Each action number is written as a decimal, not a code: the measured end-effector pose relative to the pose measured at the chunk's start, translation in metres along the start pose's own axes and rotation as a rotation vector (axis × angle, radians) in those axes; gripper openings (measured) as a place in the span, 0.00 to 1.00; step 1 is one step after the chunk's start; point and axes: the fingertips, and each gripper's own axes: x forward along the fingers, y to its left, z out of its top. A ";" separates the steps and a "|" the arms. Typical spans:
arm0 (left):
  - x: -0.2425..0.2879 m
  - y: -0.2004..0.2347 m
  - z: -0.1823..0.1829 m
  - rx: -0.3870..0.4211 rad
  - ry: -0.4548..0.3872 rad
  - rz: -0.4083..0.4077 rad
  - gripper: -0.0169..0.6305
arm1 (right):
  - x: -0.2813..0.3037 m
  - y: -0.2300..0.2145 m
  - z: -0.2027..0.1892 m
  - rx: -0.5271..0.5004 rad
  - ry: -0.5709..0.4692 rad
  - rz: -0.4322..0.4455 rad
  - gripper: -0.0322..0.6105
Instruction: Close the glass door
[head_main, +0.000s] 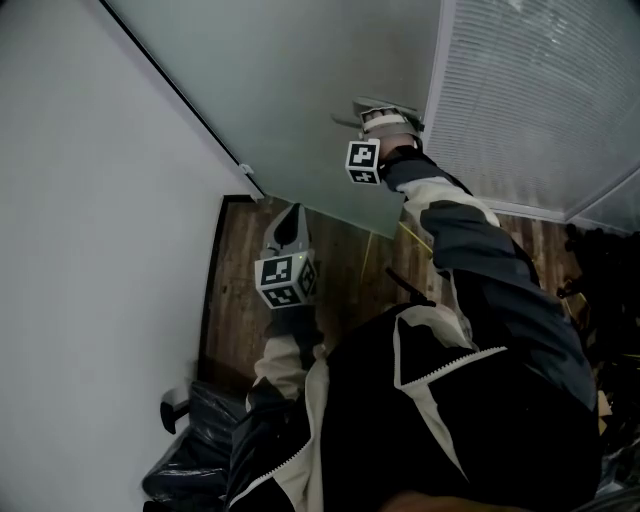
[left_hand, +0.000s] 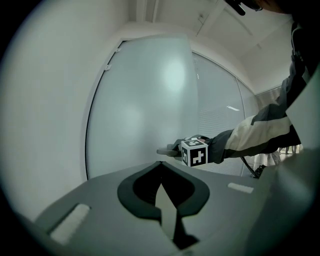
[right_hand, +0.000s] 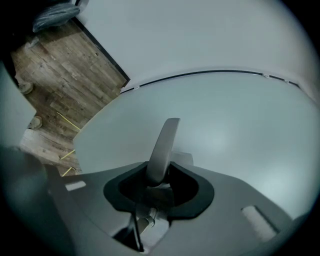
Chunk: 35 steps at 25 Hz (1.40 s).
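Observation:
The frosted glass door (head_main: 300, 90) stands ajar, swung out from the white wall. It fills the left gripper view (left_hand: 145, 100) and the right gripper view (right_hand: 225, 130). Its grey lever handle (head_main: 375, 105) (right_hand: 164, 150) sits between the jaws of my right gripper (head_main: 385, 118) (right_hand: 161, 175), which is shut on it. The left gripper view shows that gripper's marker cube at the handle (left_hand: 167, 151). My left gripper (head_main: 290, 222) (left_hand: 160, 165) hangs lower, in front of the door's bottom edge. Its jaws meet at the tips, hold nothing and touch nothing.
A white wall (head_main: 90, 200) runs along the left, and the door's hinge (head_main: 245, 170) sits at its edge. A glass partition with blinds (head_main: 540, 90) stands to the right. Below lies wooden floor (head_main: 350, 270) with a yellow cable (head_main: 410, 235). A black bag (head_main: 200, 440) lies at the lower left.

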 end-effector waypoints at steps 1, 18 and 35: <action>0.005 -0.005 0.000 0.001 0.001 0.000 0.03 | 0.008 -0.003 -0.008 0.004 0.008 -0.004 0.25; 0.077 -0.034 -0.021 0.007 0.092 0.071 0.03 | 0.148 -0.053 -0.069 0.064 0.025 -0.005 0.24; 0.104 -0.023 -0.032 -0.002 0.134 0.113 0.03 | 0.207 -0.072 -0.078 0.083 0.008 -0.015 0.23</action>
